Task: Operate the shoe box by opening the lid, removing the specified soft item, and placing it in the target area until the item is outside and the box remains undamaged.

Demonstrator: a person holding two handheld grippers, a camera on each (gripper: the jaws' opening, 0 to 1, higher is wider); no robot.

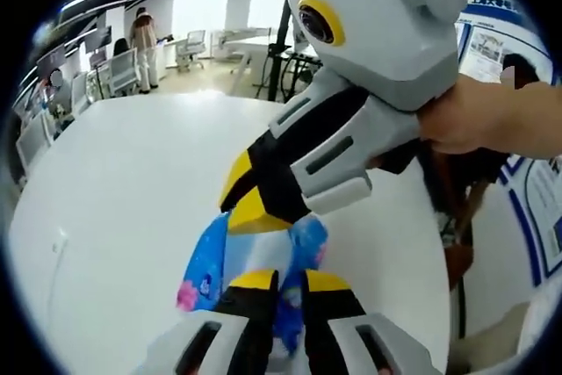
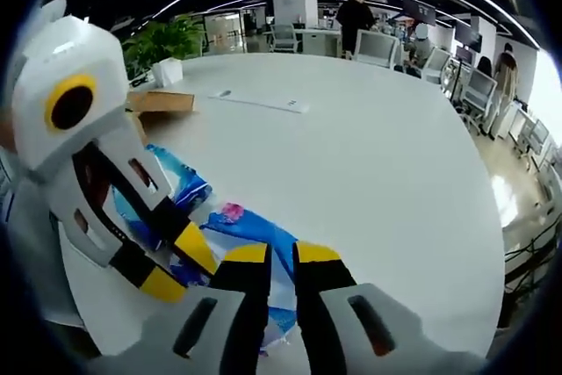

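Note:
A soft blue cloth (image 1: 204,271) with pink flowers lies bunched on the white table (image 1: 132,199), held from two sides. In the left gripper view my left gripper (image 1: 290,283) is shut on the cloth, blue fabric showing in the narrow gap between its yellow-tipped jaws. My right gripper (image 1: 250,201) reaches in from the upper right, held by a hand (image 1: 474,116), its tips pressed into the cloth's top edge. In the right gripper view my right gripper (image 2: 281,257) is shut on the blue cloth (image 2: 255,226), and the left gripper (image 2: 180,268) pinches it from the left.
A brown cardboard box (image 2: 160,101) sits at the table's far left by a potted plant (image 2: 167,41). A white strip (image 2: 263,101) lies beyond it. Broad bare table (image 2: 378,155) stretches to the right. Office chairs, desks and people stand in the background.

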